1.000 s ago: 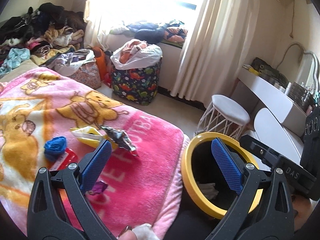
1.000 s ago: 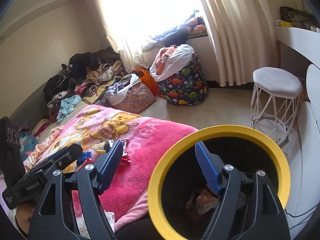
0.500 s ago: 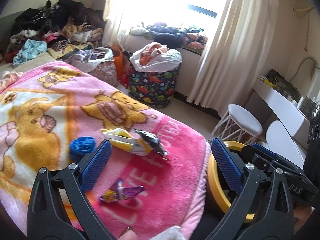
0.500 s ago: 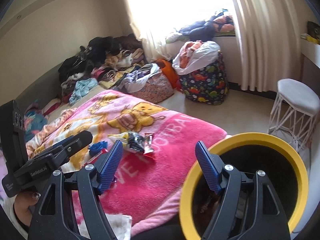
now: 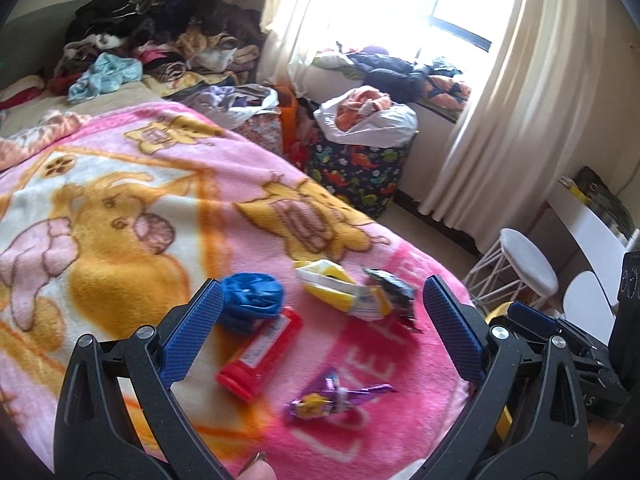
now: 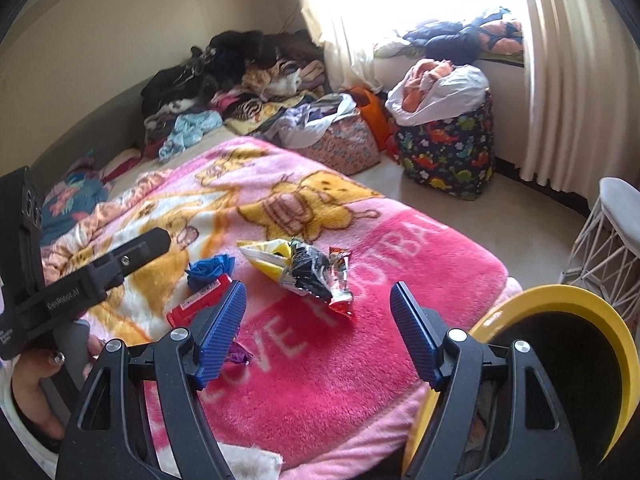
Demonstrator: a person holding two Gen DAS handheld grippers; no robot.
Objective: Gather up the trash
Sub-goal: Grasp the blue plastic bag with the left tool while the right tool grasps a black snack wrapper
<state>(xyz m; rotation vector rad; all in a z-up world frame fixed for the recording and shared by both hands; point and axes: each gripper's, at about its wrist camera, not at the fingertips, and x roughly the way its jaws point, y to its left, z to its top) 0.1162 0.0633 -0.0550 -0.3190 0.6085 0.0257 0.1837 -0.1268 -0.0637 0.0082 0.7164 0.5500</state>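
Trash lies on the pink blanket (image 5: 120, 208): a blue crumpled ball (image 5: 252, 298), a red tube (image 5: 260, 354), a yellow chip bag (image 5: 340, 288) with a dark foil wrapper (image 5: 394, 292), and a purple candy wrapper (image 5: 332, 400). My left gripper (image 5: 320, 336) is open and empty above the red tube and the purple wrapper. My right gripper (image 6: 318, 338) is open and empty over the blanket (image 6: 360, 360), just short of the chip bag (image 6: 268, 256) and foil wrappers (image 6: 320, 276). The yellow-rimmed black bin (image 6: 560, 360) stands at the bed's right edge.
Piles of clothes (image 5: 152, 48) lie at the bed's far end. A dinosaur-print hamper (image 5: 360, 168) stands by the curtain (image 5: 520, 120). A white stool (image 5: 524, 264) and a white desk (image 5: 588, 220) are on the right.
Both grippers have swung left, away from the bin and over the blanket. The bin has slid to the right edge of both views, and more trash has come into view.
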